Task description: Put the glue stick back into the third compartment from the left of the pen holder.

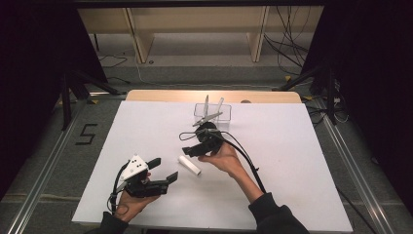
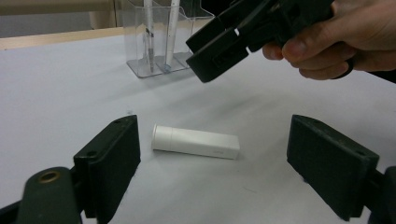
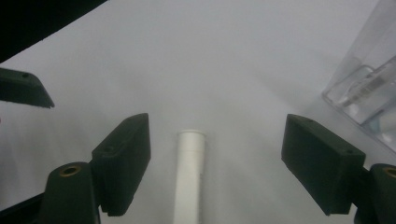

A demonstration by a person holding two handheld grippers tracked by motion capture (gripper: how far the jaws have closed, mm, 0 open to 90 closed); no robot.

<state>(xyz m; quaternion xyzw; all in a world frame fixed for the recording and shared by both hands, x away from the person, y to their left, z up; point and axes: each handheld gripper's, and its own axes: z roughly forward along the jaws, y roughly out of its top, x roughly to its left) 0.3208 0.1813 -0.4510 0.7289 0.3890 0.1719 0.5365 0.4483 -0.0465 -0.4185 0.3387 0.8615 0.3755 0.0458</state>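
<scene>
A white tube (image 1: 189, 165) lies flat on the white table (image 1: 292, 161), untouched, near centre. The right gripper (image 1: 191, 149) hovers just above its far end, jaws apart. The left gripper (image 1: 164, 170), also spread wide, waits nearer left. Grasping looks yet to begin; a clear holder (image 1: 213, 115) with pens stands farther back.

White tube (image 1: 189, 165) is lying flat on the table (image 1: 292, 146), near the middle and somewhat toward the front edge. Body is a plain cylinder, smooth and matte white; one end is carrying a slightly wider cap section with a visible seam (image 2: 195, 143). It is resting at a slant: one end is pointing toward the far left corner, the other toward the front right corner. It is lying alone on bare surface, touching nothing. Faint small print on the body is too small to read (image 3: 189, 175).
</scene>
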